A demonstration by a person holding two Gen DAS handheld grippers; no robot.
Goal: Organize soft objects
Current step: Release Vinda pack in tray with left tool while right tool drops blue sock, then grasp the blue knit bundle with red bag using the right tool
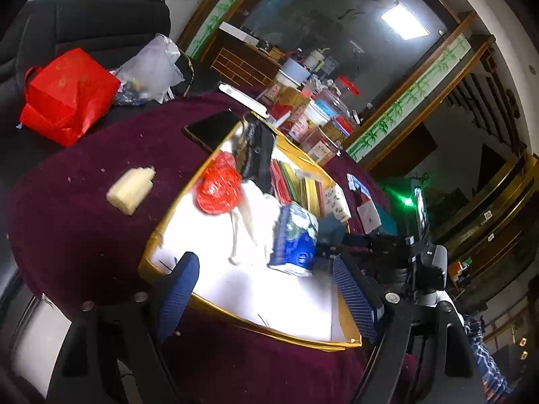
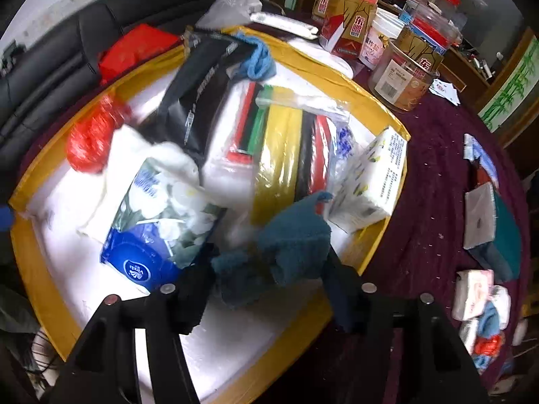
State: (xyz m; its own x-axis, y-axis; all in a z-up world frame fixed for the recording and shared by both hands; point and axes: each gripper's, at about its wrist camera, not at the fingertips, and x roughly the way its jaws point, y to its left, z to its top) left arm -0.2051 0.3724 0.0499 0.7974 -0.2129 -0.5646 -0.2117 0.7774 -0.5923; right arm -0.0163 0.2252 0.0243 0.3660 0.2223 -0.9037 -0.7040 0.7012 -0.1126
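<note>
A yellow-rimmed box [image 1: 158, 232] with a white floor sits on the maroon table. It holds a blue tissue pack [image 1: 296, 239], a white cloth [image 1: 252, 222], a red plastic bag [image 1: 219, 185] and a black pouch [image 1: 256, 151]. My left gripper [image 1: 266, 289] is open and empty over the box's near edge. My right gripper [image 2: 269, 279] is shut on a teal cloth [image 2: 293, 245] above the box [image 2: 33, 286], beside the blue tissue pack [image 2: 158, 222]. A white tissue pack [image 2: 370, 181] leans at the box's right side.
A pale sponge [image 1: 131, 185] lies on the table left of the box. A red paper bag [image 1: 67, 97] and a phone [image 1: 215, 128] lie behind. Jars and cartons [image 2: 397, 43] stand at the back. More tissue packs and cloths [image 2: 481, 296] lie at the right.
</note>
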